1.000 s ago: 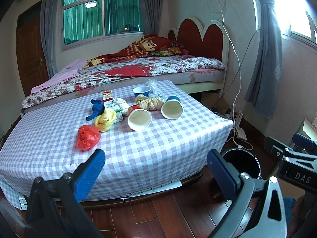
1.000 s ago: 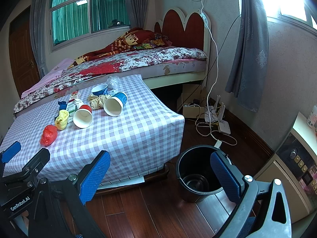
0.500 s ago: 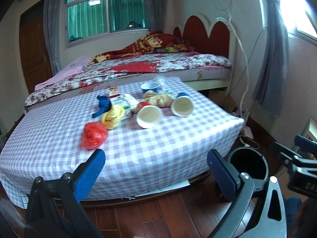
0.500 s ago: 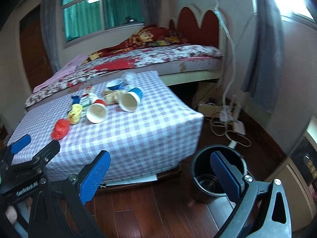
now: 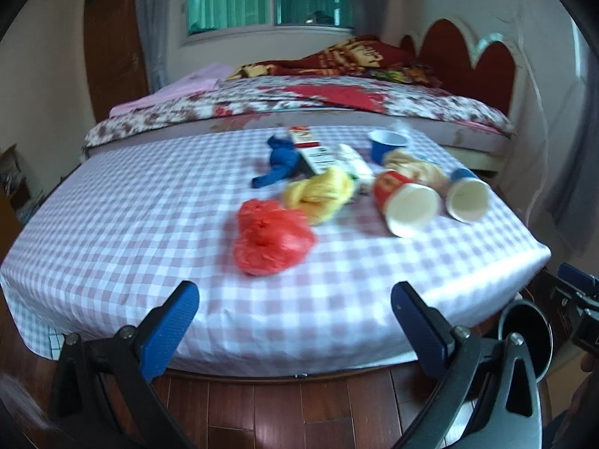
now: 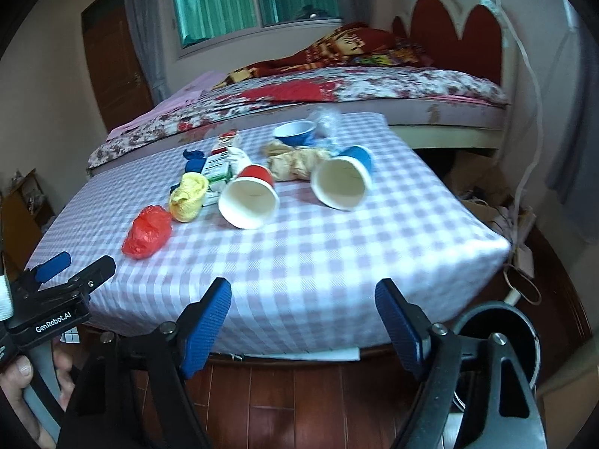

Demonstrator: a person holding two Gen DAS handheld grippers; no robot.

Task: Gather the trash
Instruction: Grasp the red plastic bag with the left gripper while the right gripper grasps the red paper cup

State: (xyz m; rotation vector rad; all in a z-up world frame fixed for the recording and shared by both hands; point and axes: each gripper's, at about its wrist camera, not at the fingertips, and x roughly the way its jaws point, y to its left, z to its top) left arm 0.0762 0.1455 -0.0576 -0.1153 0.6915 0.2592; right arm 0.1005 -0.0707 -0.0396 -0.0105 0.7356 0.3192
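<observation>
while the right tool (image 6: pixel 302 321) narrows on nothing, the left tool (image 5: pixel 295 321) gapes wide before the crumpled red plastic bag (image 5: pixel 271 241) on the checked worktop (image 5: pixel 149 224).

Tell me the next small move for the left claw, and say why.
Probably push the left claw forward and down until its open jaws straddle the red bag. That bag lies nearest on the checked cloth, straight ahead, with nothing between the jaws yet. The black bin waits on the floor to the right.
</observation>
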